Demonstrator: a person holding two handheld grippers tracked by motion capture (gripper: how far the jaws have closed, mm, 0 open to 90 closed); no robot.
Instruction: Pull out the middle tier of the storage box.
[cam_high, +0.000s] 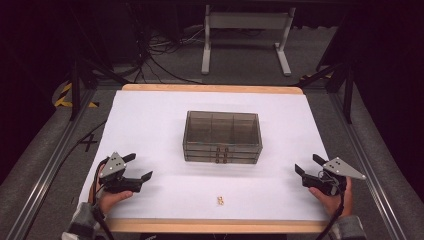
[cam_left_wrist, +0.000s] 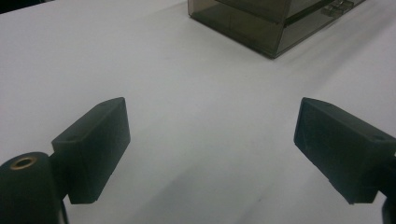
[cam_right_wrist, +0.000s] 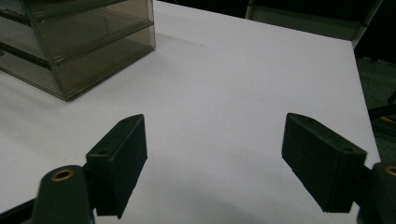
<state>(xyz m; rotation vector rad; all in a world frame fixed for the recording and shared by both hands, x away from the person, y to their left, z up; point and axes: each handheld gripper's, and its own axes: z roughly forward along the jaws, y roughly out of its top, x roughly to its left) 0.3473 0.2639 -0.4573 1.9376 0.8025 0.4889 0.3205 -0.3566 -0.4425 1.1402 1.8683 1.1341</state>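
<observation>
A smoky, see-through drawer box (cam_high: 222, 137) stands at the middle of the white table (cam_high: 150, 120), its drawer fronts with small brass-coloured knobs turned toward the person. Its top shows three compartments side by side. A small brass-coloured piece (cam_high: 220, 200) lies alone on the white surface near the front edge, well in front of the box and between the two hands.

The left gripper (cam_high: 141, 167) rests at the near left of the table, its jaws spread wide with nothing between them; in the left gripper view only bare table lies between the pads, with the box's corner (cam_left_wrist: 275, 23) farther off. The right gripper (cam_high: 308, 165) sits at the near right, jaws likewise wide apart and empty, the box (cam_right_wrist: 79, 42) up to its left.
</observation>
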